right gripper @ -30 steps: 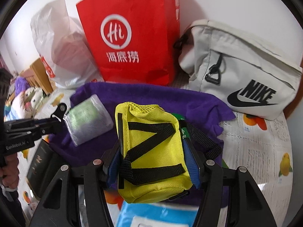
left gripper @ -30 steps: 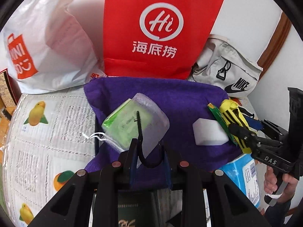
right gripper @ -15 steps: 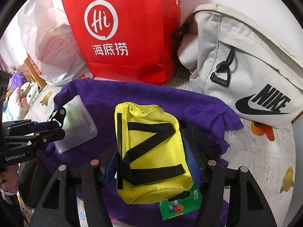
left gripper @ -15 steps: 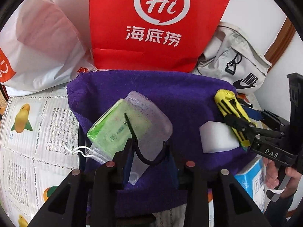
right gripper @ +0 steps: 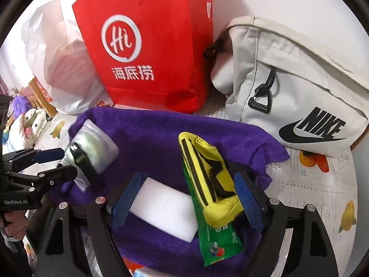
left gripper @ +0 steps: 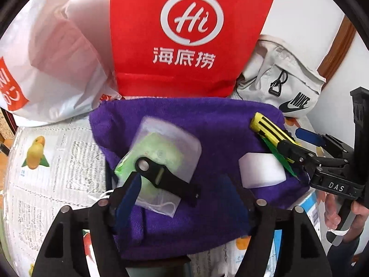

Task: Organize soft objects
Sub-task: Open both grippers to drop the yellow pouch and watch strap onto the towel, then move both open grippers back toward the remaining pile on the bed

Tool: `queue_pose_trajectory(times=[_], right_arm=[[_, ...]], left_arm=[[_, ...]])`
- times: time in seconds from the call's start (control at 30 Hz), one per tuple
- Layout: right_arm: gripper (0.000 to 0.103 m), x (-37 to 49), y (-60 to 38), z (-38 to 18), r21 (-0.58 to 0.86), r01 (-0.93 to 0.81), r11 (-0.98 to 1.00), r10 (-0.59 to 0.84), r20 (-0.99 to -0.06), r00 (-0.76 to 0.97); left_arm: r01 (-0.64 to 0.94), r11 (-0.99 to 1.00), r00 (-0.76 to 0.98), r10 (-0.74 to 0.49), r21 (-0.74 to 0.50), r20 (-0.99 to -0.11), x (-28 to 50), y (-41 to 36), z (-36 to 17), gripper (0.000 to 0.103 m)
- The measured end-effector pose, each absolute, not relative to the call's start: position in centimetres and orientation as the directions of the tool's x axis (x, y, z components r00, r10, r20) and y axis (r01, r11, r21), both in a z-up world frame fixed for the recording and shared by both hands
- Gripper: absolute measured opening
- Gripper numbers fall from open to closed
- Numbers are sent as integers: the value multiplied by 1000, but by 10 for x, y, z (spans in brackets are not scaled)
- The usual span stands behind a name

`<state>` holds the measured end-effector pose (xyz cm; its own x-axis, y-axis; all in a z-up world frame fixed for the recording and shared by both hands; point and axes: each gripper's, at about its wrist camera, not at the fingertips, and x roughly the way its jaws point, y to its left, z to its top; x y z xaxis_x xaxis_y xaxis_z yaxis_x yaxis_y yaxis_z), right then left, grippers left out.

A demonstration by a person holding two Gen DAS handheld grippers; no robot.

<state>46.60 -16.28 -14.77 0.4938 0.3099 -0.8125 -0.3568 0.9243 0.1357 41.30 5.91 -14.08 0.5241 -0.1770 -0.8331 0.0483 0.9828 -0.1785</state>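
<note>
A yellow pouch [right gripper: 208, 180] lies on a purple towel [right gripper: 150, 136] between the right gripper's [right gripper: 184, 198] spread fingers; a mesh bag [left gripper: 161, 152] rests ahead of the left gripper [left gripper: 184, 198], likewise wide open. A white sponge [right gripper: 166, 210] sits alongside.

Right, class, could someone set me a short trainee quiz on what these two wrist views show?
1. True or false: the yellow pouch stands inside a cardboard box.
2. The white block rests on: A) a purple towel; B) a metal tray; C) a wooden board.
3. Fill in: the left gripper and the right gripper both have their jaws ____.

Key: 1 false; 2 A; 3 open.
</note>
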Motion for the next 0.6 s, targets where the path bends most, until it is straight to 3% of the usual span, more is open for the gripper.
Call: queue_pose_trajectory(times=[0.43,0.6], right_arm=[[82,378,-164,-97,189,-361,913,376,-733,567],[62,326,-155,-99,204,-381,902,397,-742,540]], left_arm=[[-9,987,586,-125,-160,-801,339,86,-106,73],[-34,991,586,-86,-131,-805,298,97,-104,73]])
